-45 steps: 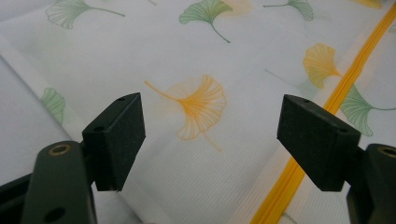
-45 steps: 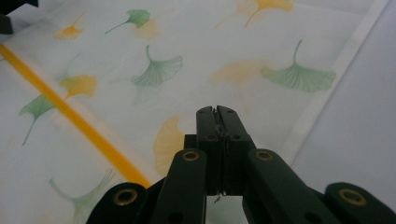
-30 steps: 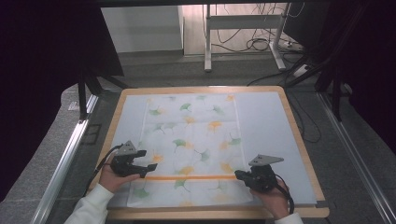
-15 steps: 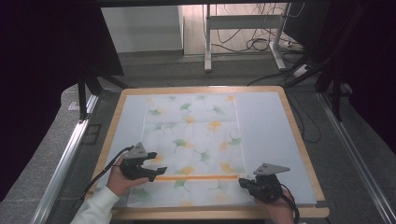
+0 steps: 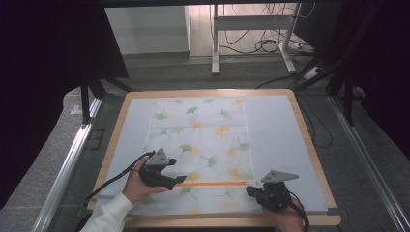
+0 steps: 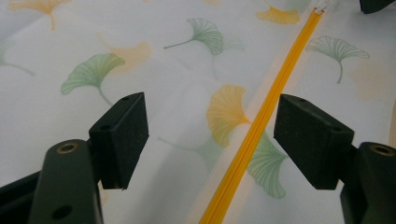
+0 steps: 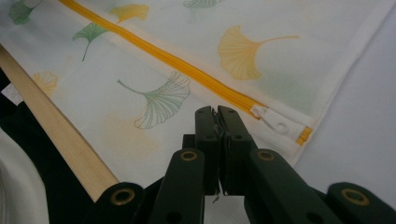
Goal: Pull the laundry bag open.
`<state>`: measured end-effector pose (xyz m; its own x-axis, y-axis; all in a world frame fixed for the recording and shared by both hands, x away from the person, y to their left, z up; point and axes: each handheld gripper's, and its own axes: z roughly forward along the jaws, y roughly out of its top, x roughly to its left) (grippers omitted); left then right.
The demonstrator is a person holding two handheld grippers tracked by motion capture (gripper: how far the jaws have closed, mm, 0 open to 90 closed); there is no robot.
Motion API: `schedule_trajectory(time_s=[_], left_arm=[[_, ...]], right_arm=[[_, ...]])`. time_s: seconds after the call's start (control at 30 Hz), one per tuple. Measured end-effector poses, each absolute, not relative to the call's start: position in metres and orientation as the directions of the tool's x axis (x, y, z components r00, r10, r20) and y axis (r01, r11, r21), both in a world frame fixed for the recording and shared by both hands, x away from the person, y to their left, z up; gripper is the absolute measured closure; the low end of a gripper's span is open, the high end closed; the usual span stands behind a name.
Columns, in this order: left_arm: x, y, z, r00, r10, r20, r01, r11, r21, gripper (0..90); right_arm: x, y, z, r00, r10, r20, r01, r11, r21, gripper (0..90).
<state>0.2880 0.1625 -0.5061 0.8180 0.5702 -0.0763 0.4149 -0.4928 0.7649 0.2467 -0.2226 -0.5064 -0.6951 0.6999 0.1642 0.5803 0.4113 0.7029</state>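
Cloth bag [image 5: 198, 140] is thin, limp, will bunch. Grab white zipper pull [image 7: 274, 122]. Left gripper [image 6: 210, 140] wide open astride yellow zipper [image 6: 261, 121], empty; right gripper [image 7: 217, 116] closed, empty.

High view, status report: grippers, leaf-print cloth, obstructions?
Left gripper open, straddling the orange zipper. Right gripper shut, empty, beside the white zipper pull. White leaf-print cloth cover flat on the table. Nothing blocking.
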Motion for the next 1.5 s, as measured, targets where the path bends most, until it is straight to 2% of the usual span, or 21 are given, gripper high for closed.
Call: schedule_trajectory(time_s=[0.13,0.17,0.7,1.17,1.23,1.5], left_arm=[[0.291,0.155,-0.506,0.824,0.558,-0.098,0.421,-0.487,0.766,26.4],[0.292,0.15,-0.506,0.829,0.554,-0.075,0.408,-0.508,0.759,26.6],[0.293,0.103,-0.501,0.871,0.489,-0.054,0.351,-0.54,0.766,27.7],[0.302,0.092,-0.508,0.868,0.49,-0.079,0.364,-0.521,0.772,28.4],[0.301,0.087,-0.508,0.871,0.49,-0.04,0.343,-0.546,0.764,28.2],[0.299,0.066,-0.508,0.894,0.447,-0.04,0.315,-0.561,0.765,28.9]], right_arm=[[0.243,-0.223,-0.508,-0.694,0.701,0.166,0.583,0.412,0.701,86.6],[0.242,-0.224,-0.508,-0.695,0.7,0.164,0.581,0.413,0.701,86.6],[0.245,-0.225,-0.514,-0.687,0.711,0.15,0.598,0.437,0.672,86.7],[0.249,-0.225,-0.519,-0.687,0.717,0.121,0.605,0.472,0.641,86.7],[0.25,-0.226,-0.519,-0.688,0.715,0.124,0.605,0.471,0.642,86.7],[0.25,-0.226,-0.519,-0.681,0.72,0.133,0.613,0.462,0.64,86.7]])
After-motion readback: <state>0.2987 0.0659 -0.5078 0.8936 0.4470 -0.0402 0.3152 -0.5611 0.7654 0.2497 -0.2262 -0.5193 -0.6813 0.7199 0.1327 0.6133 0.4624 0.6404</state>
